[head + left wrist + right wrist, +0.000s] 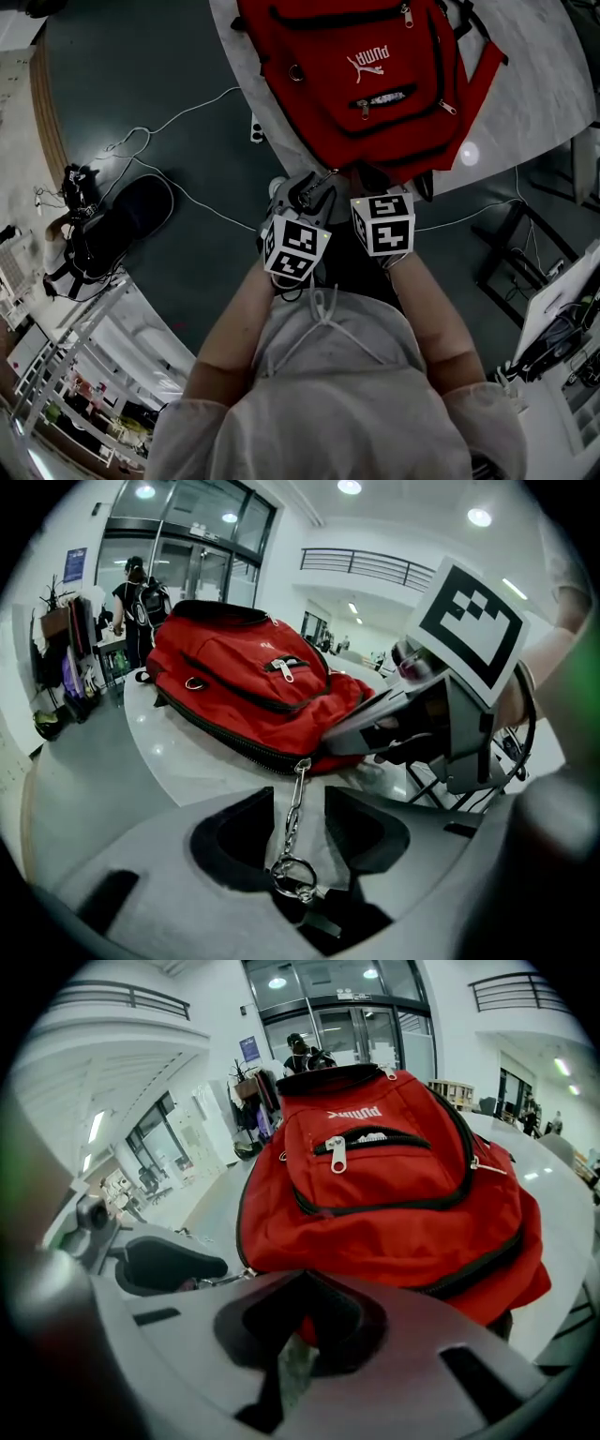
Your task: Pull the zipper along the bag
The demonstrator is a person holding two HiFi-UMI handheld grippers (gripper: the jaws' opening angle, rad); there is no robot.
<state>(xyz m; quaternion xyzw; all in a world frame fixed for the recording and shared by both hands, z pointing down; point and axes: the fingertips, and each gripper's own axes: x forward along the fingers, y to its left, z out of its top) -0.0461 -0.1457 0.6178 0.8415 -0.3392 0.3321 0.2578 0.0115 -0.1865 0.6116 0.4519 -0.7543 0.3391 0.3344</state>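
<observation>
A red backpack [366, 75] lies on a white table [544, 94], its bottom edge toward me. In the left gripper view, a metal chain pull with a ring [293, 877] runs from the bag's black zipper [234, 747] back between the jaws of my left gripper [298, 797]. Those jaws stand apart and the pads do not press on the chain. My right gripper [302, 1312] is shut on the red fabric of the backpack [394, 1204] at its near edge. In the head view, the left gripper [309, 192] and right gripper [380, 202] sit side by side at that edge.
A black bag [117, 225] lies on the dark floor at the left, with white cables [178, 122] running across the floor. A black metal frame [506, 253] stands to the right. A person with a backpack [136, 592] stands far behind the table by the glass doors.
</observation>
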